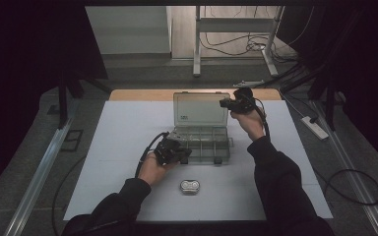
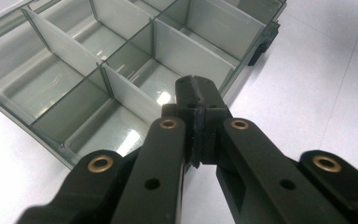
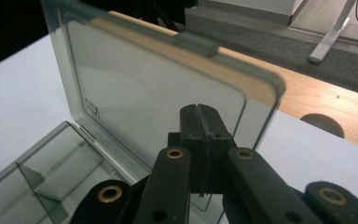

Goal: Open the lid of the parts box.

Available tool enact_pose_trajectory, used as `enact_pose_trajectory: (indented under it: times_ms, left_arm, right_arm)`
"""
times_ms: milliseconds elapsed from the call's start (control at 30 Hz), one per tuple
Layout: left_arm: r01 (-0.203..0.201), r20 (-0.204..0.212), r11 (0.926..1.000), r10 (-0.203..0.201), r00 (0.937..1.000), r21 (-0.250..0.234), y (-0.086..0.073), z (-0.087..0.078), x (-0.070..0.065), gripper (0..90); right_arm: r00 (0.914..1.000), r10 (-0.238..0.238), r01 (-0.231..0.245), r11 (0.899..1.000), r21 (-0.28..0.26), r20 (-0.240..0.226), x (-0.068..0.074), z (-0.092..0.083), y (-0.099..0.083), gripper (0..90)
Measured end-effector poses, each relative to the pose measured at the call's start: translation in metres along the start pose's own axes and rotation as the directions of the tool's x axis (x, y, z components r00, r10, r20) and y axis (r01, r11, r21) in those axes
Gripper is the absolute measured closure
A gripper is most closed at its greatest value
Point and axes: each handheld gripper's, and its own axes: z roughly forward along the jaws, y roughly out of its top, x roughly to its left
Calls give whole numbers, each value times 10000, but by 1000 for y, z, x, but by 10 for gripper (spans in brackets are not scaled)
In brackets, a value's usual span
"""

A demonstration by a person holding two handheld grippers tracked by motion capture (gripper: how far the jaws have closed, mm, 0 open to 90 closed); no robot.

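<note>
A clear plastic compartment box (image 1: 204, 143) lies open on the white table, its lid (image 1: 200, 108) standing upright at the back. My left gripper (image 1: 184, 153) is shut and empty at the box's front left corner. In the left gripper view its closed tips (image 2: 196, 91) hang over the near wall of the box (image 2: 74, 70), whose compartments look empty. My right gripper (image 1: 225, 103) is shut and empty by the lid's upper right edge. In the right gripper view its tips (image 3: 200, 119) sit against or just in front of the lid (image 3: 135, 79); contact is unclear.
A small grey oval object (image 1: 190, 186) lies on the white table surface (image 1: 118, 147) in front of the box. A wooden strip (image 1: 142, 94) runs along the table's back edge, with a round hole (image 3: 322, 123) in it. A power strip (image 1: 315, 128) lies on the floor at the right.
</note>
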Motion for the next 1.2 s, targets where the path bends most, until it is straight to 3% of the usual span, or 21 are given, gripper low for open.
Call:
enact_pose_trajectory:
  times_ms: [300,433,700,967,1200]
  left_arm:
    - [64,-18,10000,-65,10000,-36,0,0,0,894]
    - [51,-81,10000,-51,10000,-60,1,-1,0,823]
    - [-88,-252,9996,80,9996,-286,4,-11,0,789]
    - [147,-403,9994,-160,9991,-320,2,-23,4,656]
    - [214,-506,9994,-228,9985,-273,-3,-33,6,526]
  right_arm:
    - [10000,74,-75,9997,226,50,-2,3,-3,893]
    - [10000,-7,5,9991,417,40,0,1,-5,838]
    - [9997,-252,251,9982,536,15,10,-8,-5,762]
    - [9981,-576,589,9956,728,-196,24,-18,-8,673]
    - [9985,-540,537,9951,836,11,30,-26,-14,613]
